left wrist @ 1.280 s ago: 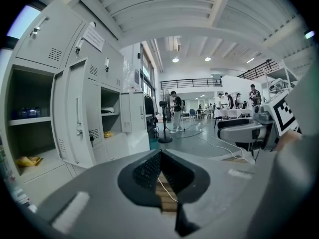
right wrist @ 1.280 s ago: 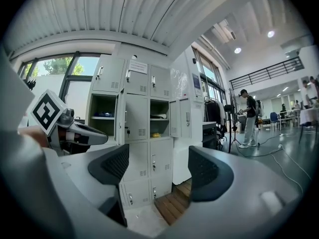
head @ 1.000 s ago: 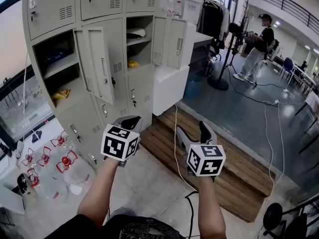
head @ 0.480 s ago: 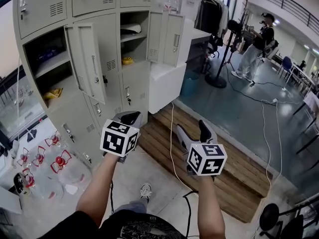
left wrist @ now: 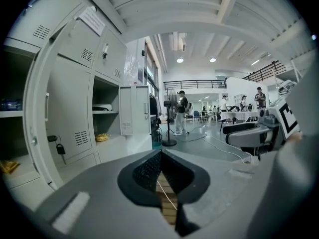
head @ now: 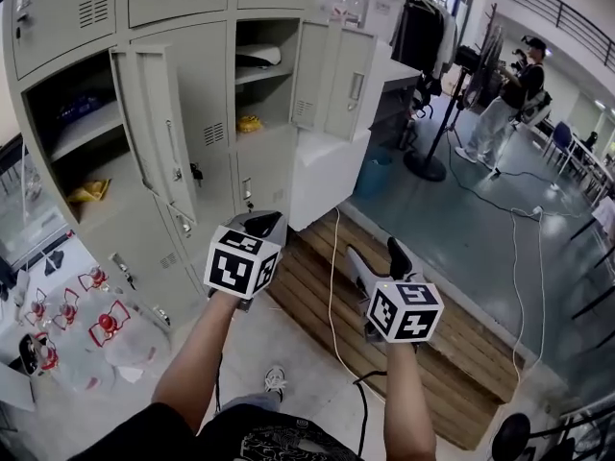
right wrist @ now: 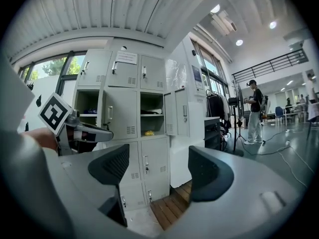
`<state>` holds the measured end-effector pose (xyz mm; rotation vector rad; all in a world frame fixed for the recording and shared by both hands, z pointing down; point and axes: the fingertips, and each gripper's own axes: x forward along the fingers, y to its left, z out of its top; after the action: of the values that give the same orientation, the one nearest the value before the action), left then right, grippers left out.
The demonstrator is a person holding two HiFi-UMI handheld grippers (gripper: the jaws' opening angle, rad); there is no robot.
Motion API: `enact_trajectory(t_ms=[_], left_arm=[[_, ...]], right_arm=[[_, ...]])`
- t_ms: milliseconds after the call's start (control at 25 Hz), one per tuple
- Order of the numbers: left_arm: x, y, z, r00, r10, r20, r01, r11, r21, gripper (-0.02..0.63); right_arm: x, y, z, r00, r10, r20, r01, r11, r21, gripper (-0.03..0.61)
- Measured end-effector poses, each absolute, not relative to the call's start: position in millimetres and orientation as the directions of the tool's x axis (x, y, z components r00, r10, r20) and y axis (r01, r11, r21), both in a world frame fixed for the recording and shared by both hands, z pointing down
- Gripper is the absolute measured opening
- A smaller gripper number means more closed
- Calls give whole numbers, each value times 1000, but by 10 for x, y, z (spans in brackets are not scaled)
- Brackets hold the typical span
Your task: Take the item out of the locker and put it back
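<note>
A grey locker bank (head: 207, 94) stands ahead with two doors swung open. The middle compartment holds a small yellow item (head: 250, 123) on its floor and a white item (head: 259, 58) on its upper shelf. The left compartment holds another yellow item (head: 89, 191). My left gripper (head: 259, 225) is shut with nothing between its jaws, held in the air short of the lockers. My right gripper (head: 375, 255) hangs open and empty over the wooden pallet (head: 432, 325). The middle yellow item (left wrist: 102, 137) (right wrist: 148, 132) shows far beyond both grippers (left wrist: 160, 156) (right wrist: 159, 168).
Water jugs with red handles (head: 106, 325) crowd the floor at the lower left. A white cabinet (head: 327, 166) and a blue bin (head: 375, 176) sit right of the lockers. A cable (head: 333, 286) crosses the pallet. A person (head: 509, 94) stands by a tripod at the far right. Keys (left wrist: 57, 148) hang from a door.
The lockers have come nearer and shifted rightward in the head view. Both grippers sit slightly lower in the frame; the left stays shut, the right stays open.
</note>
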<state>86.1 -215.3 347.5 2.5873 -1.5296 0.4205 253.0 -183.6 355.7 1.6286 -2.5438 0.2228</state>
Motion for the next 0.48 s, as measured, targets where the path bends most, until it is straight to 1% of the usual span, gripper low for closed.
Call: enact_trajectory(t_ms=[280, 480], left_arm=[[643, -3021, 3396, 439, -853, 283, -885, -465, -28, 0], [575, -3549, 3374, 453, -848, 277, -880, -475, -18, 0]], right_arm=[[2332, -2680, 3520, -435, -879, 197, -900, 432, -59, 380], [2203, -3247, 3515, -444, -872, 208, -895, 442, -57, 370]])
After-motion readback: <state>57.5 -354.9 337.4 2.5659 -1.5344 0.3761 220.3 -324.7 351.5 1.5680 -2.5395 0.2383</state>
